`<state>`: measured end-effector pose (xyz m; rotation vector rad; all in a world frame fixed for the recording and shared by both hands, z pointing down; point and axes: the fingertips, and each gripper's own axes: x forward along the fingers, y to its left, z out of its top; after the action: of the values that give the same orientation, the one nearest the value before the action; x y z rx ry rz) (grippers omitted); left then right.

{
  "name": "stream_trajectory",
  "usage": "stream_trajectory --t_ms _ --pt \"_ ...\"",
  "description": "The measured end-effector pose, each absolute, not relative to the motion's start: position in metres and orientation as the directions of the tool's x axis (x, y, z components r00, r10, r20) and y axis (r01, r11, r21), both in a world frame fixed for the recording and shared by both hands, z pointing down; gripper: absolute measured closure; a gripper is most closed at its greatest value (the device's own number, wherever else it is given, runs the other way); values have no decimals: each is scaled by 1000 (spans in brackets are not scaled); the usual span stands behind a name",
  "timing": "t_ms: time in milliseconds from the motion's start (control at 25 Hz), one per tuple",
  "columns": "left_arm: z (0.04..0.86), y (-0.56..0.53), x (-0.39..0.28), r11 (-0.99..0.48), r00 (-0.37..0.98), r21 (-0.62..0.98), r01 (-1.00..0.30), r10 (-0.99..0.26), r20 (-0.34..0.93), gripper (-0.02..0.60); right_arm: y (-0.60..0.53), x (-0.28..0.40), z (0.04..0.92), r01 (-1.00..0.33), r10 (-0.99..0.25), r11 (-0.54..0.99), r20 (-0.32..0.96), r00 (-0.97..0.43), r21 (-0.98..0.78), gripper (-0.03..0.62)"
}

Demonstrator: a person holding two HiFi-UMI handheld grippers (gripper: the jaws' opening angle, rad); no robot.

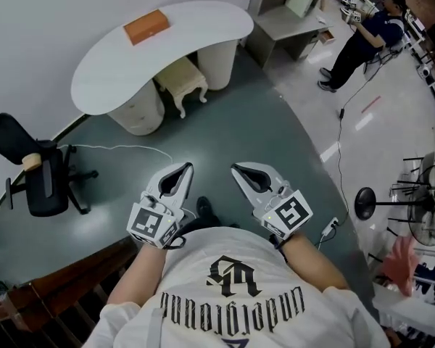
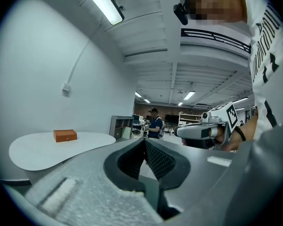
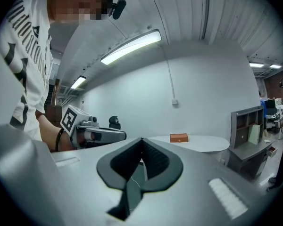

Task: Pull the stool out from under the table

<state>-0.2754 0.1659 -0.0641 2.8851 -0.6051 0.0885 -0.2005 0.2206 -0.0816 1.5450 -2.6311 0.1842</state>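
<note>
The cream stool (image 1: 183,78) stands far ahead, tucked between the two pedestals of the white table (image 1: 203,20), its near edge and carved legs poking out toward the person. Its seat looks slightly oblong, the long axis running left-right along the table's edge. An orange box (image 1: 146,27) lies on the tabletop above. Both the left gripper (image 1: 186,167) and right gripper (image 1: 235,168) are closed on nothing, well apart from the stool. The jaws should open before they reach the stool, take the near seat edge, then draw it straight back.

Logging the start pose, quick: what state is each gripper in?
Left gripper: shut, holding nothing.
Right gripper: shut, holding nothing.
</note>
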Motion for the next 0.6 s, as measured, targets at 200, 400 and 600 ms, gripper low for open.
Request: stream_trajectory --t_ms 200,400,600 --pt "-67 109 -271 -915 928 161 -370 -357 105 574 165 -203 -91 -883 -874 468 121 -470 -47 592" --pt "-59 72 -255 -919 931 152 -363 -349 111 574 131 -185 -79 -885 -875 463 132 -465 -50 592" --pt "-52 52 -224 -911 921 146 -386 -369 126 574 104 -154 -76 -873 -865 483 116 -488 -72 592"
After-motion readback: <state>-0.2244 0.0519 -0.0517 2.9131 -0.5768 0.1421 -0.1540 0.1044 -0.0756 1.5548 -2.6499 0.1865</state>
